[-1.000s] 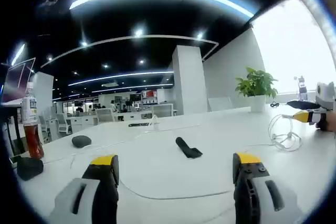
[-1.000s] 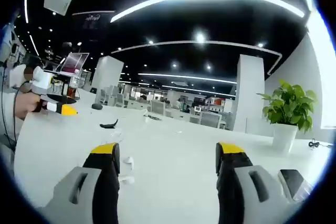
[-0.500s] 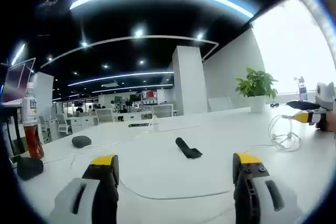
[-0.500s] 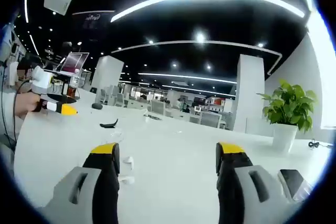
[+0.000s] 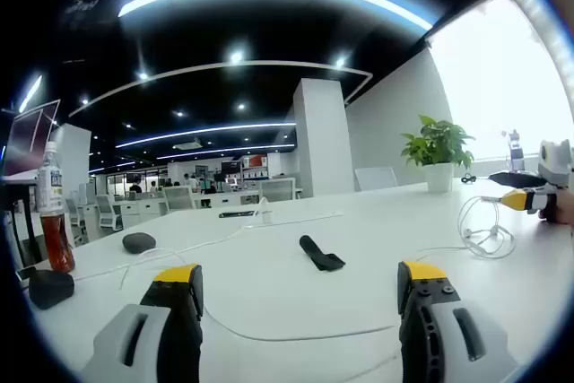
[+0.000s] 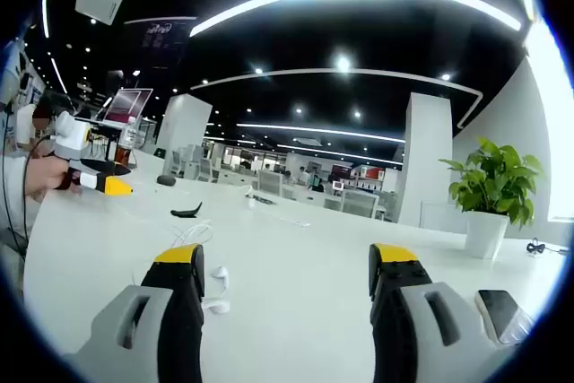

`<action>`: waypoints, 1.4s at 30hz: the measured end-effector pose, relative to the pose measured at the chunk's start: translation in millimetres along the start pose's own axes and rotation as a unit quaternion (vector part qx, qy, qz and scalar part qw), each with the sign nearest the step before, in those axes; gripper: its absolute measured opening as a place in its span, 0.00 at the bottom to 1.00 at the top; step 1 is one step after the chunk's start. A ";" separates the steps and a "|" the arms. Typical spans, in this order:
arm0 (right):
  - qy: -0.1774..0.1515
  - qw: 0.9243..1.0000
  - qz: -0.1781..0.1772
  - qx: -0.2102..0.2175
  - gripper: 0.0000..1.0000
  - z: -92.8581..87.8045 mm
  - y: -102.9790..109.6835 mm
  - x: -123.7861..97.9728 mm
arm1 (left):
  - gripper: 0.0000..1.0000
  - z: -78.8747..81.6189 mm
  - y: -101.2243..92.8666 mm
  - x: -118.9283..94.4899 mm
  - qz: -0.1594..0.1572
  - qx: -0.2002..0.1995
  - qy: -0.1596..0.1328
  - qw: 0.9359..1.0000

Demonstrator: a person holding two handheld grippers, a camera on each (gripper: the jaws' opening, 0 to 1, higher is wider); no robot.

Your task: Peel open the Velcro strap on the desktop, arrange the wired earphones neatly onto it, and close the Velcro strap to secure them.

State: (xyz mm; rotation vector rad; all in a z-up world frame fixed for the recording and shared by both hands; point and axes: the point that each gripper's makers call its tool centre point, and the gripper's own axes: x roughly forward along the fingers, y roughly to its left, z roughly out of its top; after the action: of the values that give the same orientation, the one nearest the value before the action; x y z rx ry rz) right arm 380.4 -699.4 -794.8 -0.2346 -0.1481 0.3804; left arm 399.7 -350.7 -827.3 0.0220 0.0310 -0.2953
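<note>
now we hold the left hand-held gripper (image 5: 299,289) released, its yellow-tipped jaws set wide apart above the white counter (image 5: 269,298) and grasping nothing. just ahead between the jaws lies the black velcro strap (image 5: 320,253), flat on the counter, with a thin white cable (image 5: 296,336) curving across nearer to us. further right the wired earphones (image 5: 484,230) lie in a loose coil near the tip of the other gripper. our right hand-held gripper (image 6: 285,266) is likewise released, jaws apart and empty, with the white earbuds (image 6: 218,282) on the counter just beside its left jaw. off to the left we see a dark mouse (image 5: 139,241), a drink bottle (image 5: 54,221), and at the far edge a potted plant (image 5: 438,152). a phone (image 6: 502,313) rests by the right jaw.
</note>
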 end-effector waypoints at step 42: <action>-0.006 1.000 0.003 0.000 0.75 1.9 1.0 -0.7 | 0.89 -6.6 -9.8 -17.2 -0.083 0.063 0.019 0.994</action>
State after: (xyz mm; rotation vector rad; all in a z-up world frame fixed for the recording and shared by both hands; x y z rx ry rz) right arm 379.0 -698.4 -793.3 -0.2322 -0.1596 0.3884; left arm 380.2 -354.9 -833.6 0.1511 0.0515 -0.4629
